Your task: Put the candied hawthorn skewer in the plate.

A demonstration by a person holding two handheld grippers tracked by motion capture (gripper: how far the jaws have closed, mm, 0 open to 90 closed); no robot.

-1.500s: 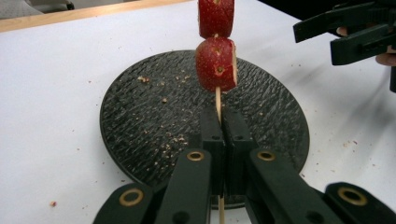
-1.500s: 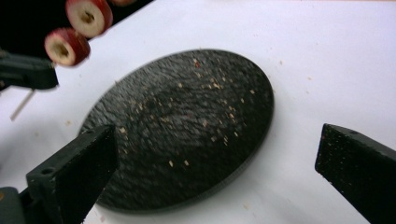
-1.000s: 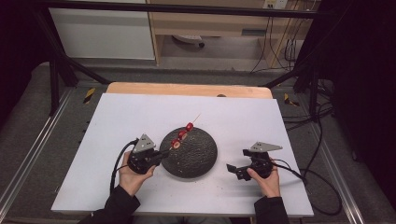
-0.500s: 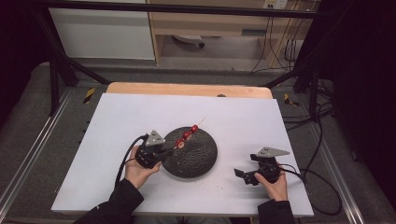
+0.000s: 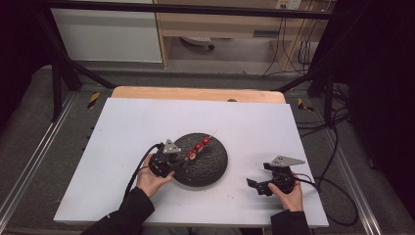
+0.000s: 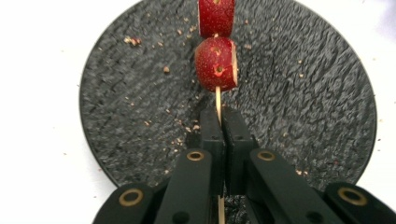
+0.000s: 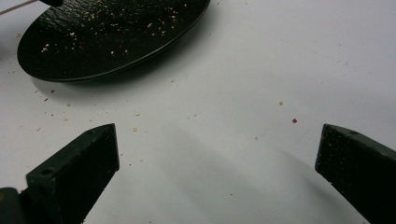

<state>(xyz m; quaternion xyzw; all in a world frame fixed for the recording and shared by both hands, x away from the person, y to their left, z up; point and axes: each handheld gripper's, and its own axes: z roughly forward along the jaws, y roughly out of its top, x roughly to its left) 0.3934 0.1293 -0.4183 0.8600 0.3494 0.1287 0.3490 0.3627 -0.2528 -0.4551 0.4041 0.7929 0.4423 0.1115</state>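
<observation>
A round black plate (image 5: 215, 166) lies in the middle of the white table. My left gripper (image 5: 177, 164) is at the plate's left rim, shut on a thin wooden skewer (image 5: 200, 144) that carries red fruit pieces and slants up over the plate. In the left gripper view the jaws pinch the skewer stick (image 6: 218, 103) just below a red fruit piece (image 6: 215, 64), with the plate (image 6: 303, 98) beneath. My right gripper (image 5: 258, 185) rests on the table to the right of the plate, open, with bare table between its jaws (image 7: 217, 158).
Crumbs are scattered on the plate (image 7: 112, 37) and on the white table top (image 5: 137, 122) near it. A wooden board edge (image 5: 195, 93) runs along the table's far side. Cables trail from both grippers, and metal frame rails flank the table.
My left gripper has moved right and a little down with the skewer, from beside the plate to over its left rim. The right gripper has barely shifted.
</observation>
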